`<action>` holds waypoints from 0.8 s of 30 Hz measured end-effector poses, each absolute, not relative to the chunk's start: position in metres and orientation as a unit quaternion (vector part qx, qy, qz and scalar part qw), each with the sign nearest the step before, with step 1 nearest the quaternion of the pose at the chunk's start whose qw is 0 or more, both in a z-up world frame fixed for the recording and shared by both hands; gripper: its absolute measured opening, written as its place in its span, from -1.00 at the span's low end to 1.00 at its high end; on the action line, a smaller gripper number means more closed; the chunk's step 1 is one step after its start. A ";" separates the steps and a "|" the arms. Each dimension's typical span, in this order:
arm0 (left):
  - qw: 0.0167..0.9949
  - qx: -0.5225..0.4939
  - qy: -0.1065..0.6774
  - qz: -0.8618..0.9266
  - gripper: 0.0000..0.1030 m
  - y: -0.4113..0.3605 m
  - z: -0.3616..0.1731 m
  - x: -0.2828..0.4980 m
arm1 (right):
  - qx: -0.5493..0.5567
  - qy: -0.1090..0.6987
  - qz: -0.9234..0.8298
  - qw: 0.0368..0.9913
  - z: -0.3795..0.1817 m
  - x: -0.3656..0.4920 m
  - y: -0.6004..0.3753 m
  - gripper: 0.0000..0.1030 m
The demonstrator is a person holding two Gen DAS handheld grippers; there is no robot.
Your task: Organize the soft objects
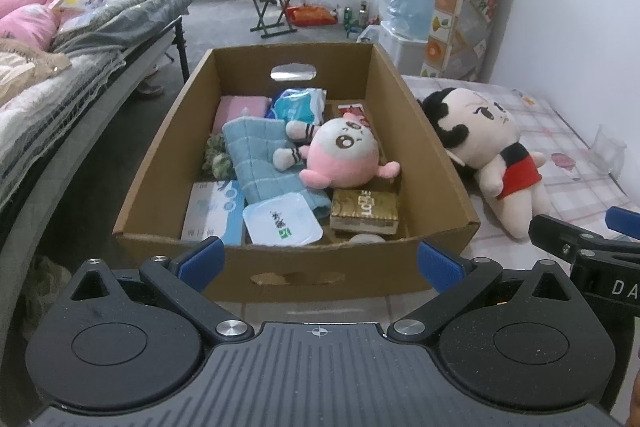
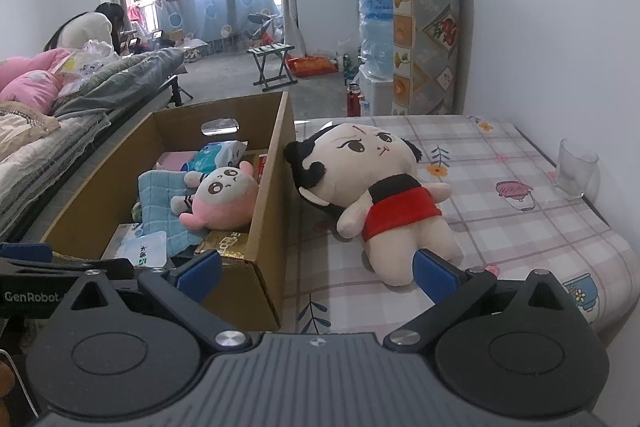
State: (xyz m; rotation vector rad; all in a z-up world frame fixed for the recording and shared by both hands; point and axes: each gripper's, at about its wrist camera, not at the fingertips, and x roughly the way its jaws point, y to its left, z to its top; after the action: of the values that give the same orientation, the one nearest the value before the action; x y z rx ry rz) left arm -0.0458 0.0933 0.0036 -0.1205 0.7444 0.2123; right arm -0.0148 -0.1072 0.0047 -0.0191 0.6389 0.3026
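Note:
An open cardboard box stands on the checked cloth. Inside lie a pink round plush, a blue towel, a folded pink cloth and a blue tissue pack. To the right of the box, a large doll with black hair and a red skirt lies on its back. My left gripper is open in front of the box's near wall. My right gripper is open by the box's near right corner, its right finger at the doll's foot.
The box also holds a gold carton, a white plastic lid and a blue-white packet. A drinking glass stands at the cloth's far right edge. A bed with bedding runs along the left; a person sits beyond it.

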 end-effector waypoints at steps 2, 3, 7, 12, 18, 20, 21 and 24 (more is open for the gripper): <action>0.922 -0.063 0.367 0.106 1.00 0.094 0.002 -0.048 | -0.011 0.316 0.150 0.937 0.004 -0.016 -0.106 -0.02; 0.921 -0.066 0.370 0.106 1.00 0.094 0.000 -0.049 | -0.011 0.316 0.150 0.937 0.004 -0.016 -0.106 -0.02; 0.916 -0.072 0.380 0.105 1.00 0.093 -0.005 -0.051 | -0.016 0.317 0.152 0.936 0.003 -0.019 -0.104 -0.02; 0.915 -0.073 0.383 0.104 1.00 0.092 -0.006 -0.052 | -0.017 0.320 0.152 0.935 0.003 -0.019 -0.103 -0.02; 0.916 -0.073 0.381 0.104 1.00 0.094 -0.005 -0.052 | -0.019 0.320 0.152 0.935 0.003 -0.019 -0.102 -0.02; 0.916 -0.072 0.382 0.105 1.00 0.094 -0.005 -0.052 | -0.021 0.320 0.153 0.935 0.002 -0.020 -0.101 -0.02; 0.915 -0.072 0.382 0.105 1.00 0.094 -0.005 -0.052 | -0.023 0.320 0.154 0.935 0.002 -0.020 -0.101 -0.02; 0.915 -0.072 0.382 0.106 1.00 0.094 -0.005 -0.052 | -0.027 0.320 0.156 0.934 0.002 -0.020 -0.100 -0.02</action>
State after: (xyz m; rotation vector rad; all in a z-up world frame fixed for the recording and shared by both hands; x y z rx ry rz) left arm -0.0520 0.0935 -0.0049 -0.1489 0.7860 0.2180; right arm -0.0196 -0.0995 0.0019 -0.0545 0.6547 0.3191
